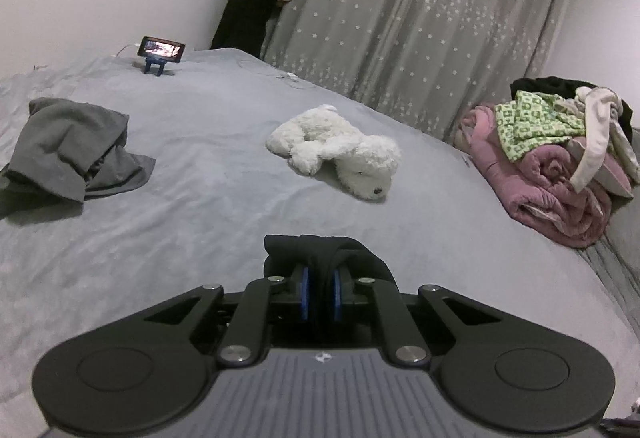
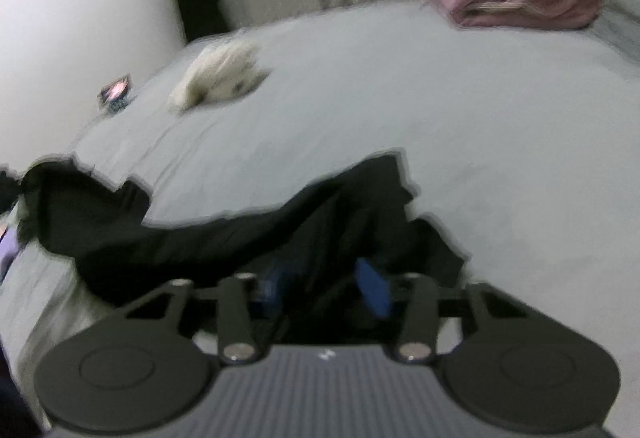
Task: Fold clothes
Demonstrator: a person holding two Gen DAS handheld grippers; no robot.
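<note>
Garment [image 2: 224, 234], black, lay on the bed [image 1: 200, 197]; left gripper [image 1: 320, 290] clenched its edge for folding; right gripper [image 2: 326, 286] straddled cloth, grip indeterminable through blur.

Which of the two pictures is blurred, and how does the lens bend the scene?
Left wrist view: sharp; the white plush toy and phone are crisp, the bed bulges like a dome. Right wrist view: smeared by motion; the black garment has ragged edges, the plush toy streaks.

L gripper [image 1: 320, 274] jaws pinched tight, R gripper [image 2: 326, 278] jaws partly apart
</note>
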